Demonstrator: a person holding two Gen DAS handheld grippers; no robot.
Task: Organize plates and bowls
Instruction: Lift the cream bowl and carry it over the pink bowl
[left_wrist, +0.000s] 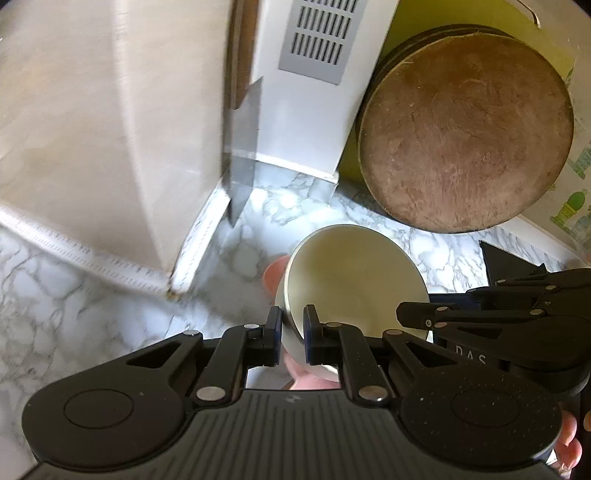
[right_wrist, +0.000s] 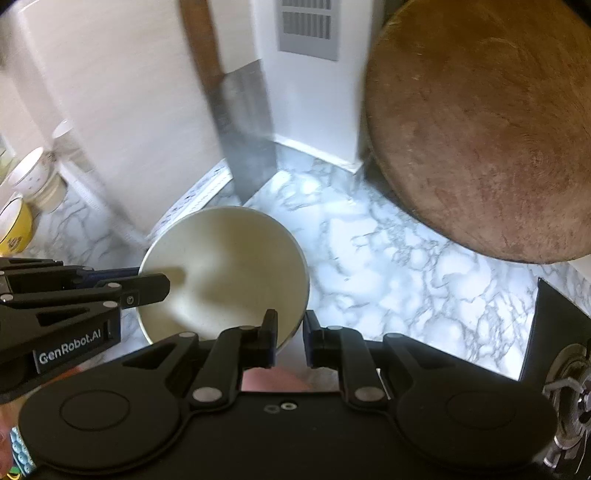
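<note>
A cream bowl (left_wrist: 354, 273) is held above the marble counter, tilted in the left wrist view. My left gripper (left_wrist: 292, 332) is shut on its near rim. The same bowl shows in the right wrist view (right_wrist: 225, 273), where my right gripper (right_wrist: 290, 336) is shut on its near right rim. The left gripper reaches onto the bowl's left rim in the right wrist view (right_wrist: 147, 286). The right gripper appears at the bowl's right side in the left wrist view (left_wrist: 417, 317). Two more bowls, a white one (right_wrist: 33, 175) and a yellow one (right_wrist: 14, 225), stand at the far left.
A round wooden chopping board (left_wrist: 465, 129) leans against the back at right. A cleaver blade (right_wrist: 245, 136) stands upright in the corner. A beige cabinet (left_wrist: 92, 129) rises at left. A black object (right_wrist: 554, 332) sits at the right edge of the marble counter (right_wrist: 388, 258).
</note>
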